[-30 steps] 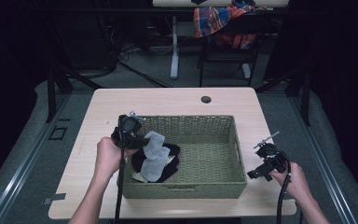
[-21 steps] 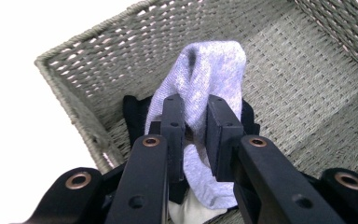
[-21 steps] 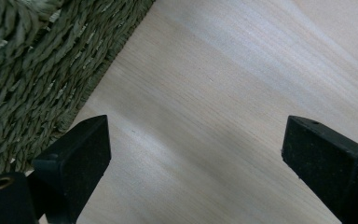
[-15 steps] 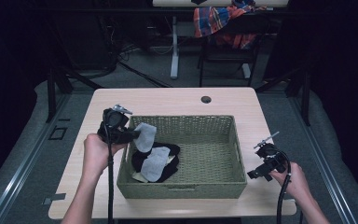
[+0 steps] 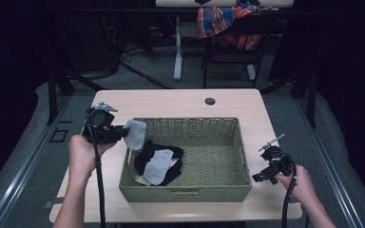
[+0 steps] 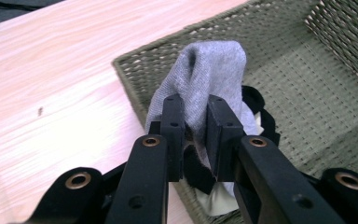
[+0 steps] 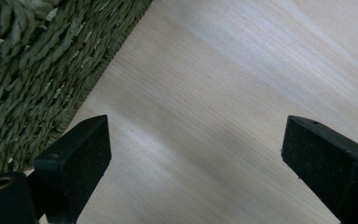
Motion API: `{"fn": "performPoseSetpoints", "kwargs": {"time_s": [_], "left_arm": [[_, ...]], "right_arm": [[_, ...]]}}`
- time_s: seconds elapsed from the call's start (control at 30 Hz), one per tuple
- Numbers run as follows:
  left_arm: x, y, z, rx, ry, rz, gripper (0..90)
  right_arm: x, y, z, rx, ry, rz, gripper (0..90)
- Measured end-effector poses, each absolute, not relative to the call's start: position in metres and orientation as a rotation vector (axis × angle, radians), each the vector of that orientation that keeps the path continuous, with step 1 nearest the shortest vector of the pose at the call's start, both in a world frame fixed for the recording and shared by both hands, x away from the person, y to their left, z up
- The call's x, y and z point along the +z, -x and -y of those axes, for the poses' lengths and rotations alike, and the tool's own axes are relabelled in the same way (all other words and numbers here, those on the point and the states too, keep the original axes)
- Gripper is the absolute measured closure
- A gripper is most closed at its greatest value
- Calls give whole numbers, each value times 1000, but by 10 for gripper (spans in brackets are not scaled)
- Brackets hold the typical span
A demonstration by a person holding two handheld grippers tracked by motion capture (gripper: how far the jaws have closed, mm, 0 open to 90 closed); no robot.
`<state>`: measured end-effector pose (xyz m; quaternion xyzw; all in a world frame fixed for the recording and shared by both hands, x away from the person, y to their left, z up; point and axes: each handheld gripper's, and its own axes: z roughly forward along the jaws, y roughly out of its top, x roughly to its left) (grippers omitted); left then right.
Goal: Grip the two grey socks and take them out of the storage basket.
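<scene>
Grey sock (image 6: 205, 74) clamped in left gripper (image 6: 196, 135), hanging over the woven basket's (image 5: 185, 192) 9 o'clock rim. Below it inside: black garment (image 5: 171, 173) with another grey sock (image 5: 158, 166) on top. Right gripper (image 7: 196, 154), jaws wide apart and empty, over bare table (image 7: 223, 93) at basket's 3 o'clock. Small dark disc (image 5: 210, 101) at 12 o'clock, far edge.

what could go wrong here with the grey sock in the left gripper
The left gripper pinches only a fold of the grey sock, so it may slip out. The sock hangs over the basket rim and could snag on the weave. Black cloth lies right below it and might be dragged along.
</scene>
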<state>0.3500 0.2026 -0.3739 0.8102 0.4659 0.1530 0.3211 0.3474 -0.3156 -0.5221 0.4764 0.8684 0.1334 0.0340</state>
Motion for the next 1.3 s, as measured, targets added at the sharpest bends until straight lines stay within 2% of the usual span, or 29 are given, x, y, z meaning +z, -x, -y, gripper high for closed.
{"fn": "performPoseSetpoints", "kwargs": {"time_s": [0.57,0.97,1.3], "left_arm": [[-377,-348,-256,458,-2040,-1395,789],[-414,-360,-291,420,-2003,-1571,790],[-446,-370,-303,352,-2003,-1642,790]], "right_arm": [[-522,-347,316,381,-1470,-2681,77],[-522,-348,316,388,-1458,-2679,78],[-522,-348,316,378,-1457,-2688,78]]}}
